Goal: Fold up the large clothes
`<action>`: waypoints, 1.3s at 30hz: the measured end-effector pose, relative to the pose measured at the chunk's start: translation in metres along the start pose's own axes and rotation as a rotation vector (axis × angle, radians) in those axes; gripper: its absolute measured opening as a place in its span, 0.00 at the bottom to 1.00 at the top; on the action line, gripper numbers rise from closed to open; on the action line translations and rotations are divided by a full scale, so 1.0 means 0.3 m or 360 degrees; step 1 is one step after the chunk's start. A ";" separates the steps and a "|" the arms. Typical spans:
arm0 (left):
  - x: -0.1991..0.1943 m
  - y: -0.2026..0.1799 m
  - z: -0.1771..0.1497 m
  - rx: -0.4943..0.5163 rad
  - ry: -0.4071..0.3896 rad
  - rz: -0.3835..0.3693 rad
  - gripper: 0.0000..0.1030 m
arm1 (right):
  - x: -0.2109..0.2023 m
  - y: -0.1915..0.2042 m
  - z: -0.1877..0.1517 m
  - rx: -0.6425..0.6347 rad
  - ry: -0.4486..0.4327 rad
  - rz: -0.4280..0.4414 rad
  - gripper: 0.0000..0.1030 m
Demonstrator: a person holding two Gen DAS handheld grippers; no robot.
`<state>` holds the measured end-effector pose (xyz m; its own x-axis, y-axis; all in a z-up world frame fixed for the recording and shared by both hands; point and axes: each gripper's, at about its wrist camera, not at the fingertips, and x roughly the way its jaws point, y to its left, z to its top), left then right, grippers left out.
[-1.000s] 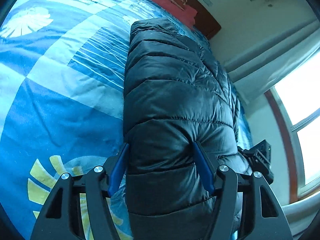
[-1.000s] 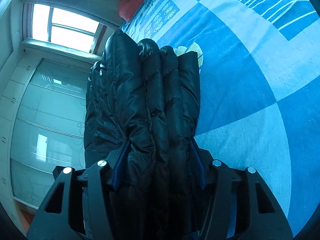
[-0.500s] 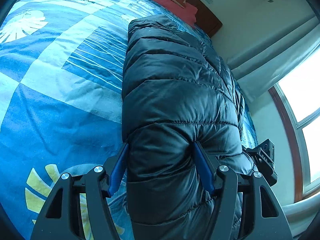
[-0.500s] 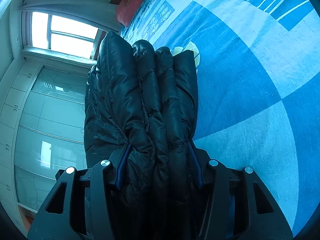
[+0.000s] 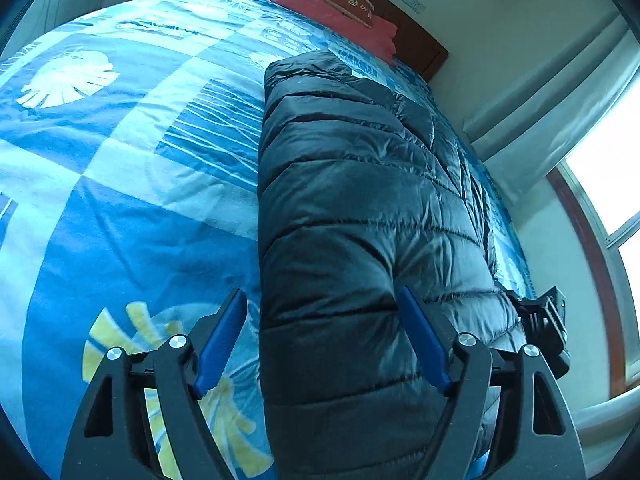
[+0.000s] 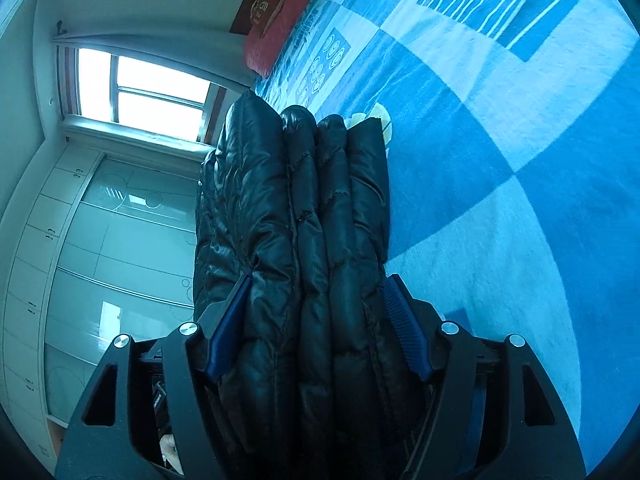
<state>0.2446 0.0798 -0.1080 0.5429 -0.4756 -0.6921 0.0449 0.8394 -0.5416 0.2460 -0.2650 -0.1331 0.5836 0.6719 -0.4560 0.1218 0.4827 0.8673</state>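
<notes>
Bedroom setting: bed with blue patchwork bedspread [image 5: 132, 184], red pillow [image 5: 332, 12] against a dark wooden headboard [image 5: 420, 46] at the far end.

Item 1, black quilted down jacket [image 5: 360, 216]: folded into a long thick bundle, lying lengthwise on the bedspread near the window-side edge of the bed, its near end between both grippers.

Item 2, left gripper [image 5: 320, 340]: jaws have just been opening. The left blue pad stands clear of the jacket with bedspread showing in the gap; the right pad lies along the jacket's fold, contact uncertain. Jaws wide, no clamp evident.

Item 3, right gripper [image 6: 316, 324]: jaws have just been opening, the stacked folds of the jacket between them. Both pads sit close against the padding; through the fisheye it is hard to say whether they press it or merely flank it.

View notes: left wrist view alone shows the jacket's broad top face and the other gripper's body at its right flank. Right wrist view alone shows the layered fold edges, a glass-fronted wardrobe [image 6: 100, 248] and the window [image 6: 148, 92].
</notes>
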 end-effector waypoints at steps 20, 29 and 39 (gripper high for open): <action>-0.207 0.029 -0.166 0.0020 -0.0117 0.0301 0.77 | -0.291 -0.021 -0.177 0.0004 -0.0194 -0.0452 0.71; -0.319 -0.071 -0.266 0.0210 -0.0280 0.0572 0.77 | -0.357 0.112 -0.349 -0.0370 -0.0288 -0.0982 0.76; -0.392 -0.209 -0.341 0.0315 -0.0382 0.0593 0.77 | -0.338 0.306 -0.498 -0.0688 -0.0426 -0.1150 0.78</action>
<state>0.0921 0.0560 -0.0414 0.7295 -0.0784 -0.6795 -0.0434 0.9861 -0.1604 0.0780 -0.2049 -0.0373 0.6567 -0.0075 -0.7542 0.2509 0.9451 0.2091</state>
